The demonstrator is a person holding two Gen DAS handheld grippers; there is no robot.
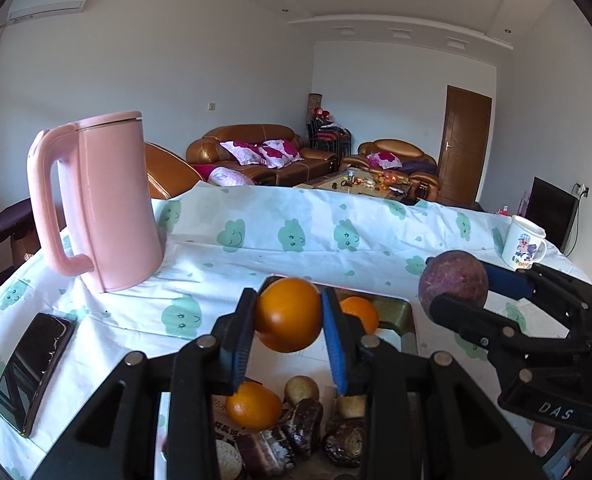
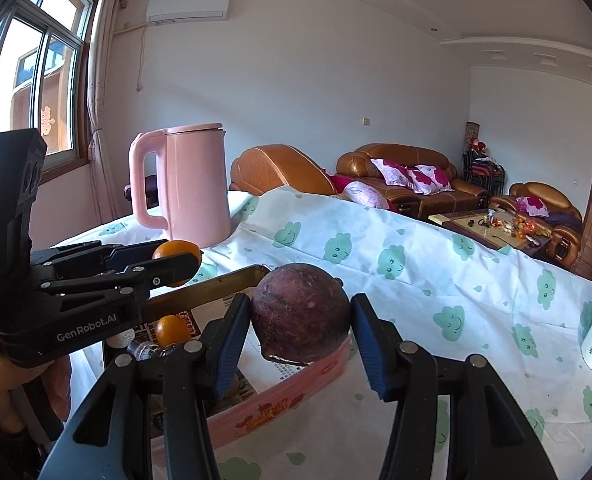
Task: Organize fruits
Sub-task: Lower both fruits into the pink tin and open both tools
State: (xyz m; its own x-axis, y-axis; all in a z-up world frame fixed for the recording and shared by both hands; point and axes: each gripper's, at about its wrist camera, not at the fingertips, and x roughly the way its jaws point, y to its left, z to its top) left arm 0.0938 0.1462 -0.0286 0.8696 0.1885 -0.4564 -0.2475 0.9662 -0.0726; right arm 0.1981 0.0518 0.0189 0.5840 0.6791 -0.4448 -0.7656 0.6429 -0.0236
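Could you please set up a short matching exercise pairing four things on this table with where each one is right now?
Things:
1. orange
2. purple fruit
3. pink kettle
4. phone

Places:
A. lying flat on the tablecloth, near its left edge
B. held in the right hand-held gripper
C. standing upright at the back left of the table
D. held in the left hand-held gripper

Pairs: 1-D, 2-B, 3-C, 4-A

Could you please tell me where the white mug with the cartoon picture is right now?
The mug stands on the tablecloth at the far right edge of both views, beyond the right tool and across the table from the pink kettle.
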